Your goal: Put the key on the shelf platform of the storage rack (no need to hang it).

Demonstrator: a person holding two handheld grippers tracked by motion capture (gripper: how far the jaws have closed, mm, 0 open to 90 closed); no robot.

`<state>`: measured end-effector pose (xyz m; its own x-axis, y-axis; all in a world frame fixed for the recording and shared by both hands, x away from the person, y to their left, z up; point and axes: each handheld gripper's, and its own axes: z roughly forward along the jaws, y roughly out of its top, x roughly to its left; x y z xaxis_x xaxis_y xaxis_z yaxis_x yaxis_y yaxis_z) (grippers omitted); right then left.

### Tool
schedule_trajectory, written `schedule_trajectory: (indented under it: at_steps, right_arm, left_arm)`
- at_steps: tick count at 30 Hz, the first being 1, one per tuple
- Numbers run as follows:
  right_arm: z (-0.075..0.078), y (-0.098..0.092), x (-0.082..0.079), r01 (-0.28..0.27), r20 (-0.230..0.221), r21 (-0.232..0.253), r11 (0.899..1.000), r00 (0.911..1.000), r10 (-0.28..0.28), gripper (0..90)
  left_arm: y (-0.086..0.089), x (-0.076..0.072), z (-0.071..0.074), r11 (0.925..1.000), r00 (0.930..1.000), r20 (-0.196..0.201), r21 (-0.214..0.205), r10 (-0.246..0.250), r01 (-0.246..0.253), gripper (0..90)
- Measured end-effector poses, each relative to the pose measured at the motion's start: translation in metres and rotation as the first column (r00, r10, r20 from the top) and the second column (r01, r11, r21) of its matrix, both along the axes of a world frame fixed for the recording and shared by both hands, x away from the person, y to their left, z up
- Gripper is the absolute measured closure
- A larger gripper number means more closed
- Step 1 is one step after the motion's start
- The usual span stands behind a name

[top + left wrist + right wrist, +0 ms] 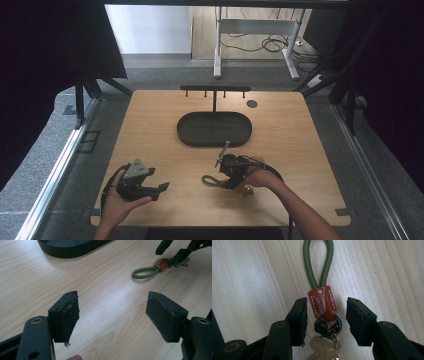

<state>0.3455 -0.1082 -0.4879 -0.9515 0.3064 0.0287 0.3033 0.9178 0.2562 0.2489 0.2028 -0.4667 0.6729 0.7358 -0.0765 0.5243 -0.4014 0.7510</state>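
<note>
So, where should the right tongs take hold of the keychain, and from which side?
Probably at the brown leather tab, from above. The keychain lies flat, and the right tongs already straddle the tab, open. It is flatter and firmer than the green cord loop or the ring.

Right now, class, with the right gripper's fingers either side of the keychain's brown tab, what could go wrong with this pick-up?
1. The right gripper stands open around the leather tab, not touching it; the fingers could close on the dark ring instead and slip.
2. The green cord loop lies flat on the table and may drag or swing when lifted.
</note>
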Motion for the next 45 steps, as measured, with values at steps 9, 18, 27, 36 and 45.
schedule_trajectory:
  at_steps: [9,18,27,36,45]
  right_arm:
    - [-0.008,0.005,0.001,-0.026,-0.014,-0.030,0.999,0.9996,0.026,55.4]
    - [-0.012,0.005,-0.001,-0.034,-0.017,-0.051,0.998,0.9993,0.033,57.4]
    - [-0.014,0.005,-0.001,-0.038,0.002,-0.066,0.997,0.9993,0.038,62.8]
    - [-0.014,0.005,-0.001,-0.032,0.000,-0.071,0.997,0.9995,0.032,65.9]
    - [0.003,-0.003,0.004,-0.005,-0.002,-0.032,0.999,1.0000,0.005,66.7]
  left_arm:
    - [0.004,0.001,0.000,0.9999,0.9999,-0.002,-0.002,0.013,-0.013,27.0]
    - [0.003,0.001,-0.001,0.9999,0.9999,-0.008,-0.005,0.010,-0.010,27.0]
    - [0.006,0.001,0.000,0.9993,0.9996,0.009,-0.025,0.028,-0.028,27.0]
    - [0.005,0.001,0.000,0.9992,0.9995,0.011,-0.027,0.030,-0.029,27.0]
    - [0.008,0.001,0.001,0.9987,0.9990,0.016,-0.033,0.041,-0.040,27.0]
